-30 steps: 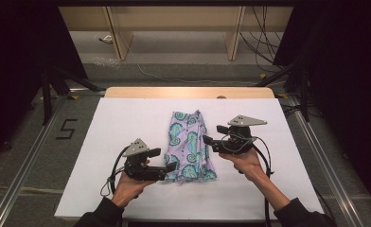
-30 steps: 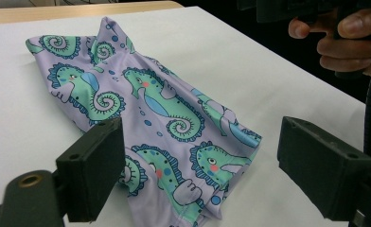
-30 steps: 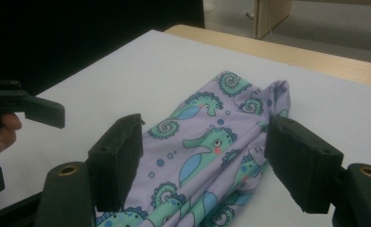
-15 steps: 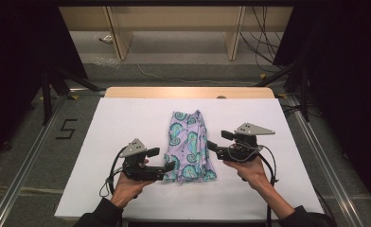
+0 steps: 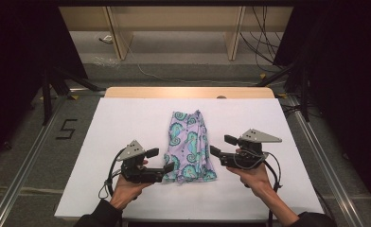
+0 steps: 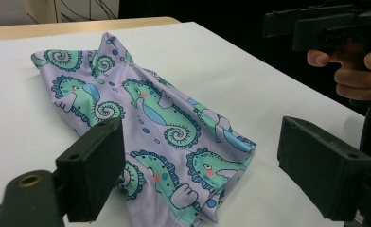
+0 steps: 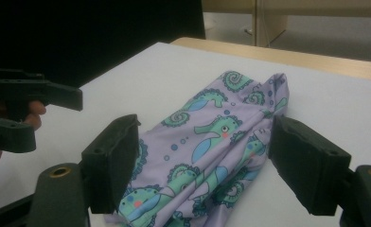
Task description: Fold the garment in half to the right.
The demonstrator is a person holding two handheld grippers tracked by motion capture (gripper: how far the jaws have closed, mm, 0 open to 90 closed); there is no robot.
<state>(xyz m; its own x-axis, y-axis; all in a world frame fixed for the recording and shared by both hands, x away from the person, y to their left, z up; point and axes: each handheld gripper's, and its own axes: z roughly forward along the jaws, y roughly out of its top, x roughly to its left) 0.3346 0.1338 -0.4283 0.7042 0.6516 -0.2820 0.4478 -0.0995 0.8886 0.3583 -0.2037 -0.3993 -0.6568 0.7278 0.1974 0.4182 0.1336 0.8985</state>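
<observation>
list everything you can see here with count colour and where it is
folded cloth: 1, lilac with teal seahorse print, middle of the table, lying flat between the two grippers
table: 1, white top with a pale wood strip along the far edge, centre of the high view
number mark: 1, black "5", on the grey floor left of the table
shelving: 1, pale wood, beyond the table's far edge
cables: several, black, on the floor at far right
left gripper: 1, black with a grey plate, at the cloth's near left corner, jaws open, cloth edge between them
right gripper: 1, black with a grey plate, just right of the cloth, jaws open, not touching it
hands: 2, one holding each gripper, near edge
</observation>
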